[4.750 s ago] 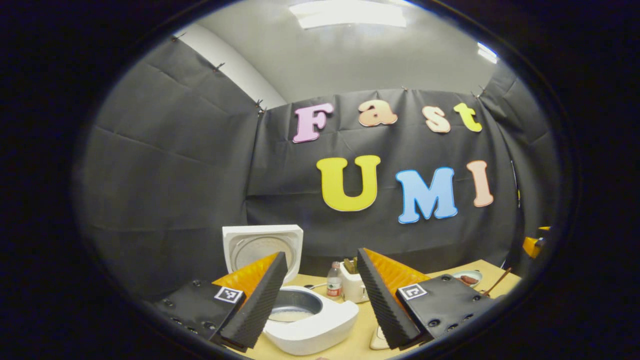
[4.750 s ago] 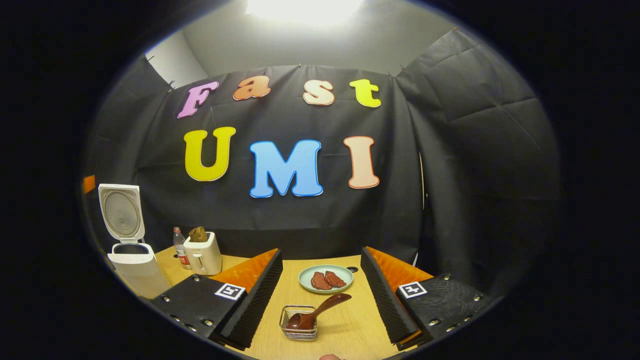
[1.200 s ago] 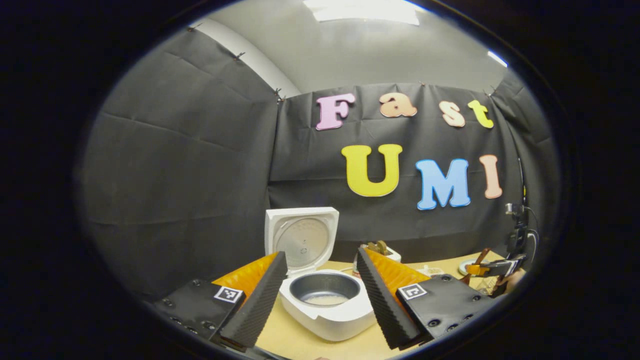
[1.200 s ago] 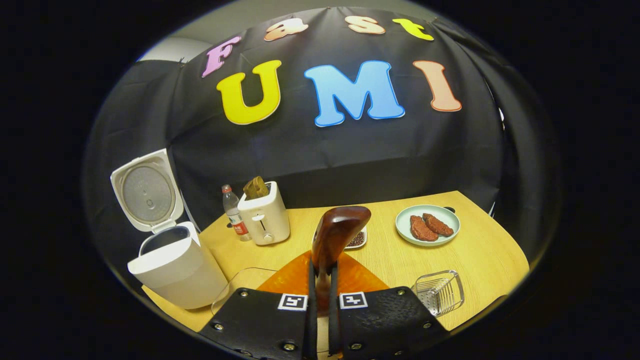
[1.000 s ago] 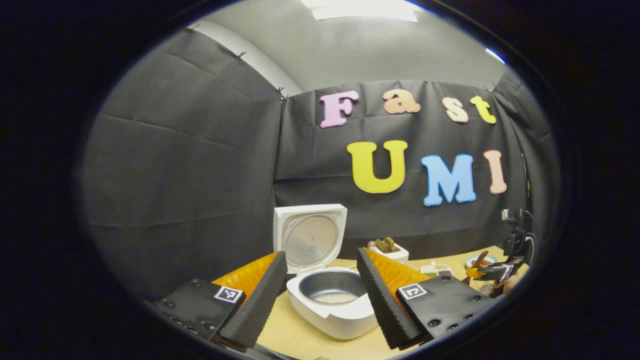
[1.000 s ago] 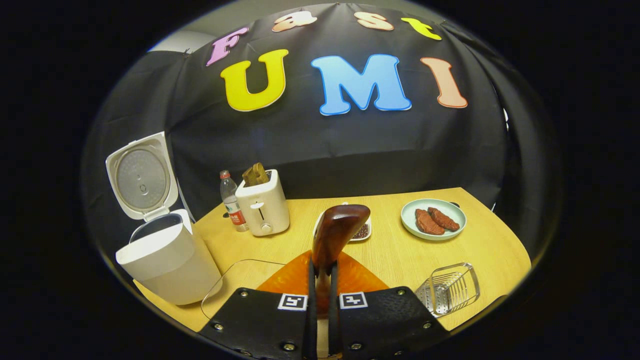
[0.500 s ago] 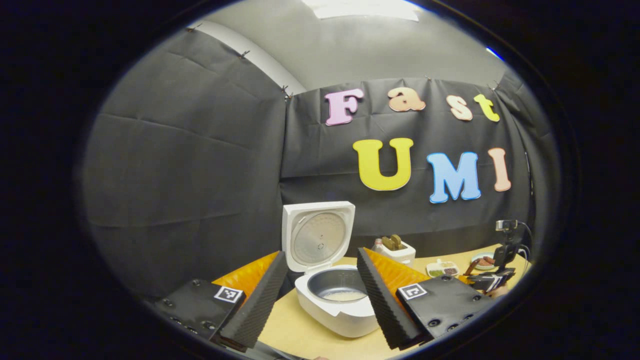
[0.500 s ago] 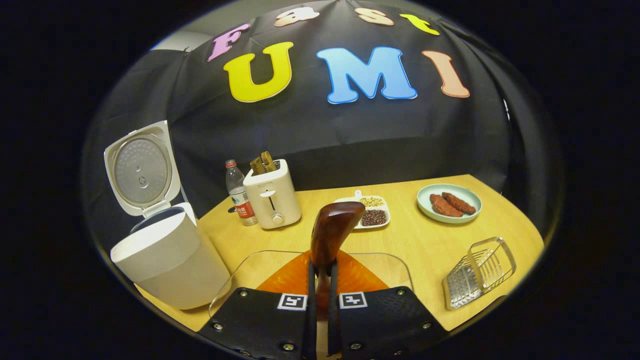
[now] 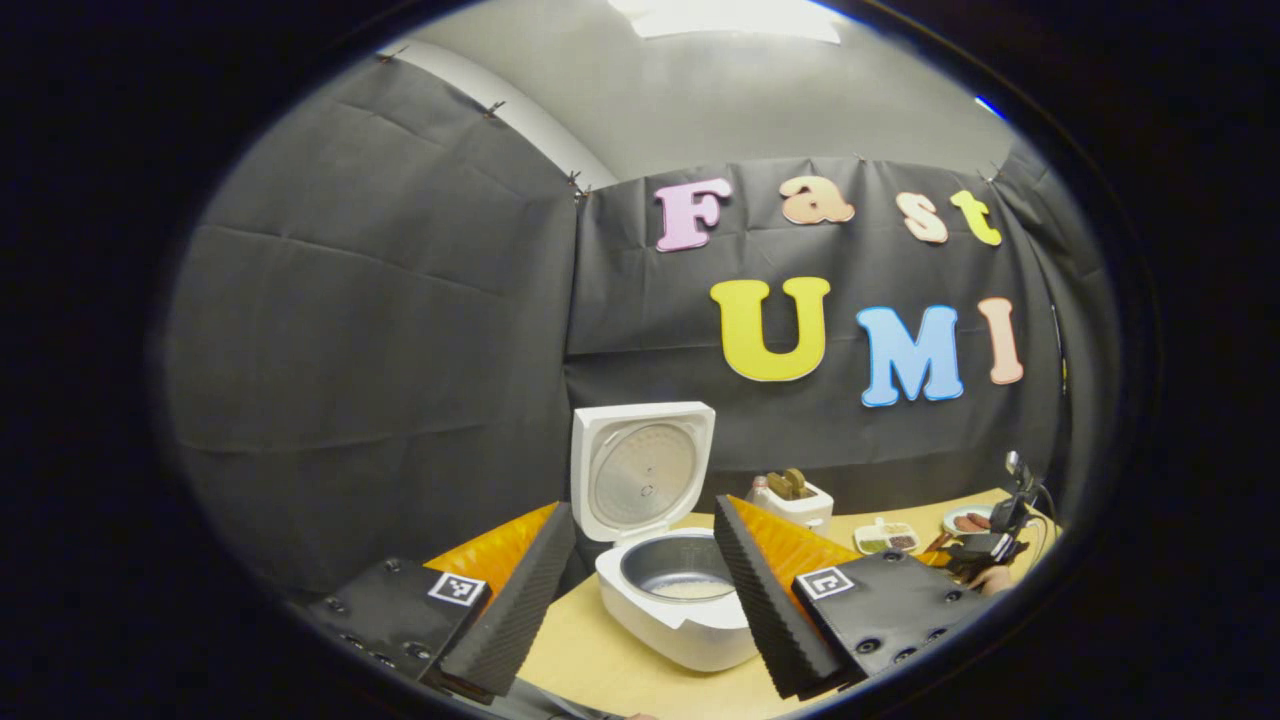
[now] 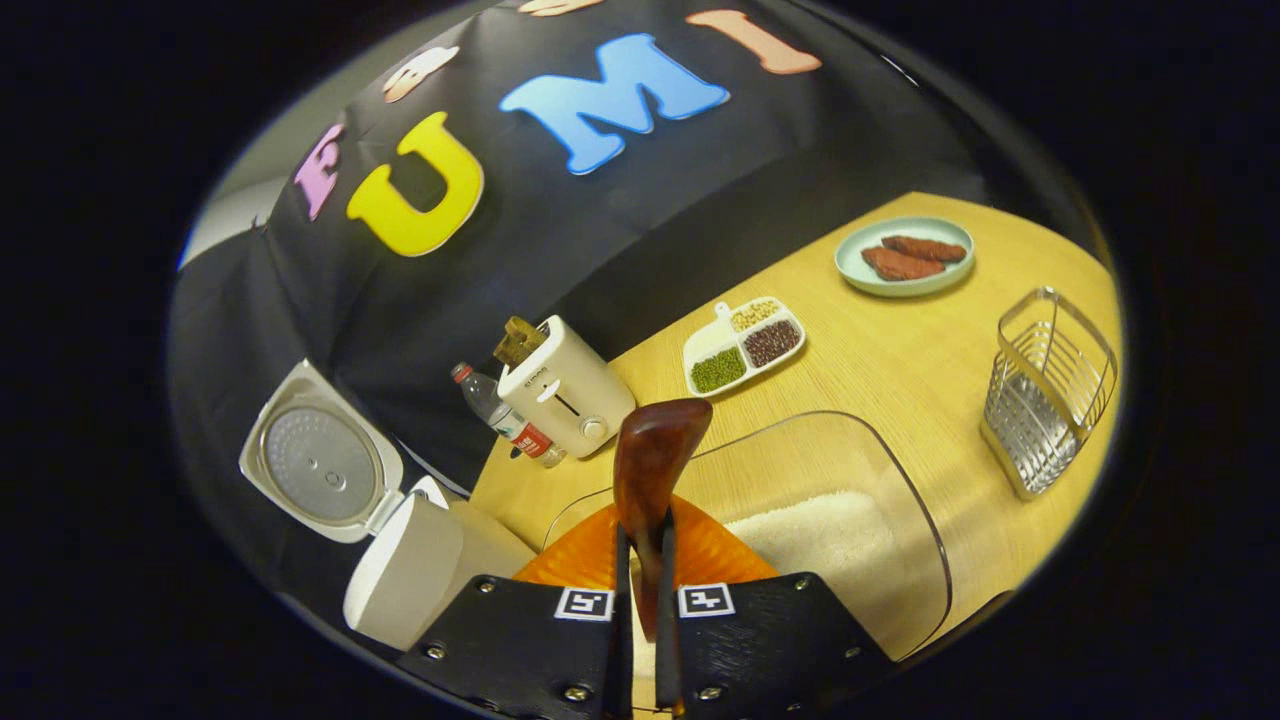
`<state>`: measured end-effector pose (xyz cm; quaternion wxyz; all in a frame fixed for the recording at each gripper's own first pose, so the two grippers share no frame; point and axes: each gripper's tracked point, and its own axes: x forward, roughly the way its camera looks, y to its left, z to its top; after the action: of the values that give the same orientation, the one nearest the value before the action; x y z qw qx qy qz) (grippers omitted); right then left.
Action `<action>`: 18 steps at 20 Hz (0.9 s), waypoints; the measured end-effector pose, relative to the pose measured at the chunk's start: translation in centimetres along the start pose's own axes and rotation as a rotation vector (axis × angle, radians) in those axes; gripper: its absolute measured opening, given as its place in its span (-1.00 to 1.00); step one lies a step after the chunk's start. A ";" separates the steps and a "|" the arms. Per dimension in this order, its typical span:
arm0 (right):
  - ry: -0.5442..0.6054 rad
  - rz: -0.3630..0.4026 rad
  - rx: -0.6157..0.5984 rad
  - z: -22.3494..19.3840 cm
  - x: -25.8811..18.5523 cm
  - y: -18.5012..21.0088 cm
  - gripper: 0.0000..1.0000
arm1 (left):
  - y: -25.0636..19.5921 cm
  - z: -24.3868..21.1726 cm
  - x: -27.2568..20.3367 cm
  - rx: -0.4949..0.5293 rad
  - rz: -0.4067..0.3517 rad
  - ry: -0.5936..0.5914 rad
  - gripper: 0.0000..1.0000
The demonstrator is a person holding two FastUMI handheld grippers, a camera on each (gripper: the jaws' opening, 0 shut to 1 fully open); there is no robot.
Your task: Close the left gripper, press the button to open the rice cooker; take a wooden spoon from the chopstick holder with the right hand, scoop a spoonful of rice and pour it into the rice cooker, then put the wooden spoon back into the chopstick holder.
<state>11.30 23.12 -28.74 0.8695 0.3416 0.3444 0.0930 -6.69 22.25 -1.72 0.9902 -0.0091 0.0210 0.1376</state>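
The right gripper (image 10: pixel 640 585) is clamping the handle of the wooden spoon (image 10: pixel 652 470), both fingers pressed against it, and the spoon's bowl is pointing forward over the near rim of the clear rice container (image 10: pixel 905 510). The heap of white rice (image 10: pixel 815 535) is lying in that container just right of the spoon, and the spoon is not yet dipping into it, as far as the right gripper view shows. The left gripper (image 9: pixel 640 590) is hanging with its jaws spread wide and nothing between them, just in front of the rice cooker (image 9: pixel 680 625).

The cooker is standing left of the container with its lid (image 9: pixel 640 470) raised, so the button press looks done, and a thin pale layer is showing at the bottom of its pot. The wire chopstick holder (image 10: pixel 1050 390) is sitting right of the container, with no spoon in it. Taking the spoon is done as well; scooping, pouring into the cooker and returning the spoon are still ahead.

Beyond the container, a toaster (image 10: pixel 565 385), a water bottle (image 10: pixel 505 415), a divided dish of beans (image 10: pixel 745 345) and a plate of meat (image 10: pixel 905 258) are standing on the table (image 10: pixel 900 360).
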 end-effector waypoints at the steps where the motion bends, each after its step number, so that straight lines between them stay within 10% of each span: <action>1: 0.006 0.011 0.049 0.2 -0.1 -0.2 -0.82 | 0.0 0.2 -0.2 -0.001 0.001 -0.001 0.94; 18: -0.011 0.254 0.445 7.2 -4.7 5.5 -0.82 | -0.8 2.4 -0.7 -0.001 -0.019 -0.066 0.94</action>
<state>12.98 21.56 -18.76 0.7560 0.5658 0.3059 0.1216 -7.04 21.35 0.72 0.9917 -0.0054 -0.0117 0.1283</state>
